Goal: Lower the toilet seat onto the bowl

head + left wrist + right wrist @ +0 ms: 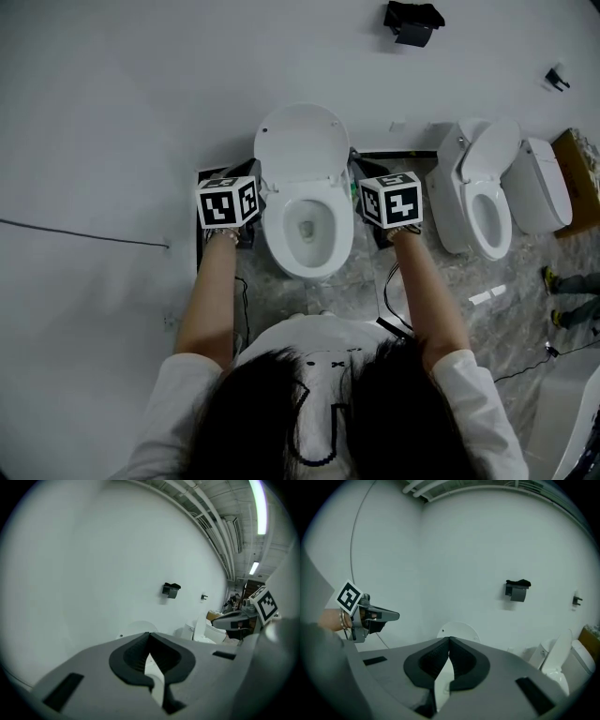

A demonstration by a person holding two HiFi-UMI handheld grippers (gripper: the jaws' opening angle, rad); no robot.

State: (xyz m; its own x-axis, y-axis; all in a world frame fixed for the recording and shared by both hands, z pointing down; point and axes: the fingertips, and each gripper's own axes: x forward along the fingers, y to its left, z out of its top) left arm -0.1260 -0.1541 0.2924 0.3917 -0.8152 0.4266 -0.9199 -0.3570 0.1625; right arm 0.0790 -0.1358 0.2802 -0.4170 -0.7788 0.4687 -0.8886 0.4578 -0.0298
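Left hand-held gripper [149,635] is showing its jaws pressed together, with nothing pinched between the pads. Only a sliver of white is showing through the gap lower down. Right hand-held gripper [449,640] is doing the same: jaws pressed together and empty.

From the head view, the left one's marker cube [227,202] is hovering just beside the toilet bowl [309,268] on the bowl's left. The right one's marker cube [391,199] is hovering just beside the bowl on its right. Both are sitting level with the bowl's rear half. Whether either tip is touching the porcelain is not showing from above. A bare forearm [211,300] is running back from each gripper, one on either side of the bowl's front.

Toilet seat [302,141] is standing raised behind the bowl, leaning toward the wall [112,112]. Seat and lid are reading as one white oval, so I can't tell them apart. The bowl's opening is lying uncovered.

Second toilet [478,202] is standing to the right of the bowl, well apart, with its lid also up. Black holder [412,23] is hanging on the wall beyond the bowl, off to the right. Thin cable [84,234] is running along the wall left of the bowl. Grey marbled floor [370,281] is showing around the bowl's base.
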